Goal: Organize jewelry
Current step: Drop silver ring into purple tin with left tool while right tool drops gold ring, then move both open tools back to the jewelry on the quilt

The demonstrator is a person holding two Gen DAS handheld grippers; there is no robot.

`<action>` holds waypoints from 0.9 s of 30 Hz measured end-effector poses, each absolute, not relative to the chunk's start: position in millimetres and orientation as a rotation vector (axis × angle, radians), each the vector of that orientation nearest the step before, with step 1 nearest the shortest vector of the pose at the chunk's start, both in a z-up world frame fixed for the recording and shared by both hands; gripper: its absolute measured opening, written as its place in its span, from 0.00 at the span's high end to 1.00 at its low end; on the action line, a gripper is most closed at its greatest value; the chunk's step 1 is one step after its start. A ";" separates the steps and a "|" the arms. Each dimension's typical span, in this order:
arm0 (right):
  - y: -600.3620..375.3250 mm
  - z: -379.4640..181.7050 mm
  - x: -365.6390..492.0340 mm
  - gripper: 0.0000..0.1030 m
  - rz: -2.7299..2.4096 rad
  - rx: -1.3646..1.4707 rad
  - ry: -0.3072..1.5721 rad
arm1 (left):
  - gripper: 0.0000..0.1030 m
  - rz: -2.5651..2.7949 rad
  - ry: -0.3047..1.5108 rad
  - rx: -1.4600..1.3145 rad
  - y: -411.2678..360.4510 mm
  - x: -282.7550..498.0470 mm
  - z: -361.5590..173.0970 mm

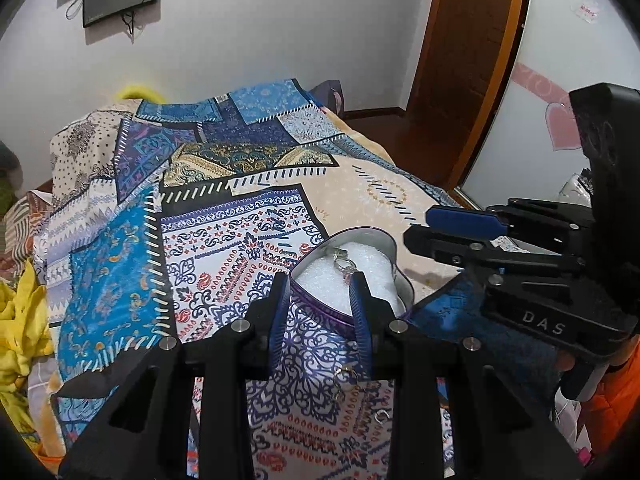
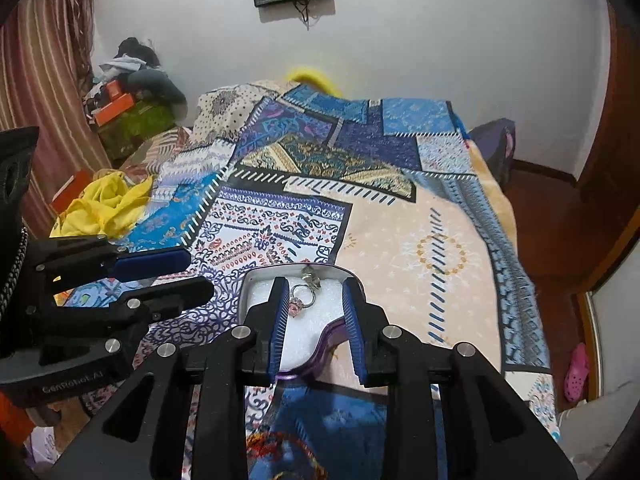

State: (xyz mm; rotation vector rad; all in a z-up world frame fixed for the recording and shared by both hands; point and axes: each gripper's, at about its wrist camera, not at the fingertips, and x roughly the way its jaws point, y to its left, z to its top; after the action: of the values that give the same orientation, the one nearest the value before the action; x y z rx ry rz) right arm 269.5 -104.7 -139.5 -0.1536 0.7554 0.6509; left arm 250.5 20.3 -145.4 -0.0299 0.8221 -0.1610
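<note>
A heart-shaped purple tin (image 1: pixel 382 240) lined with white foam lies open on the patterned bedspread. Inside it rest a ring with a pink stone (image 2: pixel 298 305) and a second small silver piece (image 2: pixel 310 272); the left wrist view shows them together as rings in the tin (image 1: pixel 344 262). Loose silver rings (image 1: pixel 345 378) and a small hoop (image 1: pixel 382 416) lie on the bedspread under my left gripper (image 1: pixel 319 284). That gripper hovers open at the tin's near side, holding nothing. My right gripper (image 2: pixel 315 286) hangs open over the foam, its left finger beside the pink-stone ring, nothing pinched.
The patchwork bedspread (image 2: pixel 420 240) covers the bed up to the white wall. A yellow cloth (image 2: pixel 106 204) and stacked boxes (image 2: pixel 120 104) lie at the left. A wooden door (image 1: pixel 468 40) and brown floor with a pink shoe (image 2: pixel 576 372) are on the right.
</note>
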 end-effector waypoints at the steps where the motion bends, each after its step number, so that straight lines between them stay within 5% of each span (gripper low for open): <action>1: -106.0 -137.7 266.7 0.76 0.647 -0.152 0.751 | 0.71 -0.160 0.819 -0.027 19.6 247.6 -143.0; 27: -154.9 -175.0 203.6 0.76 0.512 -0.132 0.820 | 0.71 -0.203 0.932 -0.024 0.6 181.6 -172.9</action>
State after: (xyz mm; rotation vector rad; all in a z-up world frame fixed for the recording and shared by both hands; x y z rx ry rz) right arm 203.6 -154.9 -175.0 -0.1319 0.8198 0.5124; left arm 181.6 0.6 -172.9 -0.0238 0.9317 -0.2031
